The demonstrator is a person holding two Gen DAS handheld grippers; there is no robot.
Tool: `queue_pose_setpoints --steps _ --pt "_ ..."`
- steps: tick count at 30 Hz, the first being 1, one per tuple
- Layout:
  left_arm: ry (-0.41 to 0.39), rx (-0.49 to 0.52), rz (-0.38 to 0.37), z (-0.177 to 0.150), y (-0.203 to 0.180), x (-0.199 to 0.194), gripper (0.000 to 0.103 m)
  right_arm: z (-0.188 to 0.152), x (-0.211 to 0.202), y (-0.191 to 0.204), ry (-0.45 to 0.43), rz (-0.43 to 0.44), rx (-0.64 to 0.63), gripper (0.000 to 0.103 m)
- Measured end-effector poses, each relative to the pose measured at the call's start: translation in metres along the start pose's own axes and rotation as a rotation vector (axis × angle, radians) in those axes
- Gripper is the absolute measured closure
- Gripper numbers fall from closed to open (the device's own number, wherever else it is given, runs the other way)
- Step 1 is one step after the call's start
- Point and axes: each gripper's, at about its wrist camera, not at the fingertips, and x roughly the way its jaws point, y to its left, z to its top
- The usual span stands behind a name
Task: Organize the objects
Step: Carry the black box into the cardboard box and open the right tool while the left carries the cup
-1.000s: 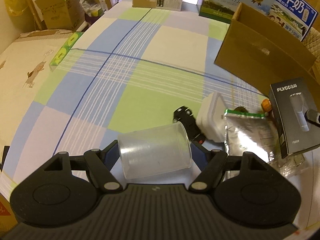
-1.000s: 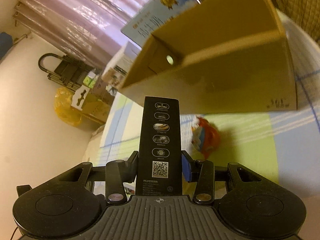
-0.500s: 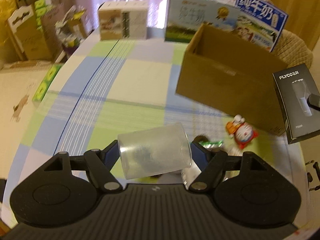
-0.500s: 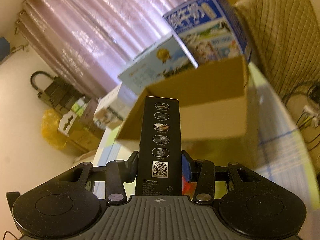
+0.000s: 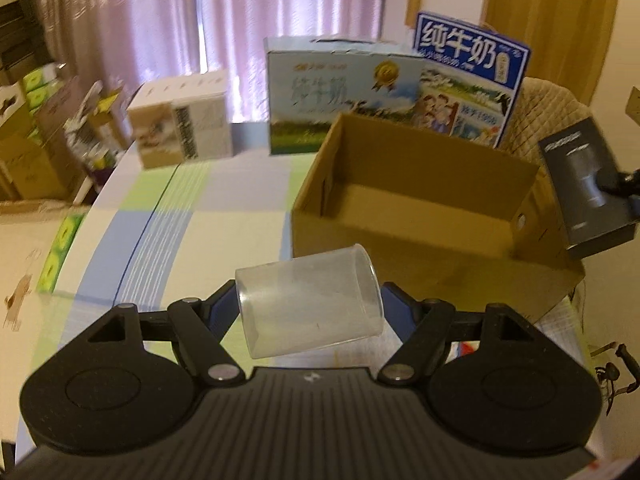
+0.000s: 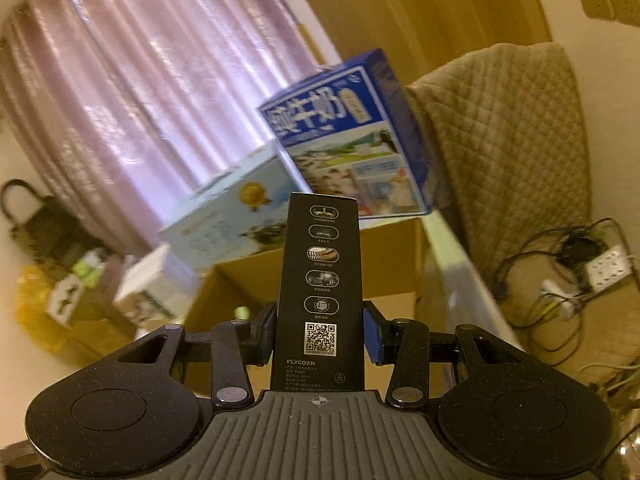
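Note:
A clear plastic cup (image 5: 308, 304) lies sideways between the pads of my left gripper (image 5: 310, 310), which is shut on it, held above the checked tablecloth (image 5: 180, 216). Beyond it stands an open brown cardboard box (image 5: 420, 208) that looks empty inside. My right gripper (image 6: 320, 328) is shut on a tall black Flyco box (image 6: 320, 292), raised over the near edge of the cardboard box (image 6: 236, 280). The left wrist view also shows the black Flyco box (image 5: 584, 188) in the air at the carton's right end.
Two milk cartons (image 5: 344, 100) (image 5: 468, 72) and a white box (image 5: 184, 120) stand at the table's far edge before pink curtains. A quilted chair (image 6: 508, 128) and a power strip with cables (image 6: 600, 268) sit to the right. Stacked boxes (image 5: 28, 132) fill the left floor.
Both grippers have risen with their loads and tilted up. The small items on the table have dropped out of sight, and the open top of the cardboard box has come into view.

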Motion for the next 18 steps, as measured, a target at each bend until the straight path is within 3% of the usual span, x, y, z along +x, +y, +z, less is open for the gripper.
queue_pose_setpoints --steps 6,10,18 --pt "-0.012 0.051 -0.038 0.025 -0.007 0.021 0.030 -0.008 0.041 0.019 0.032 -0.205 -0.063 0.063" --pt "-0.013 0.082 -0.053 0.038 -0.010 0.038 0.030 -0.024 0.073 0.038 0.065 -0.360 -0.193 0.062" --pt "0.006 0.126 -0.068 0.063 -0.016 0.079 0.030 -0.053 0.121 0.047 0.147 -0.488 -0.374 0.062"
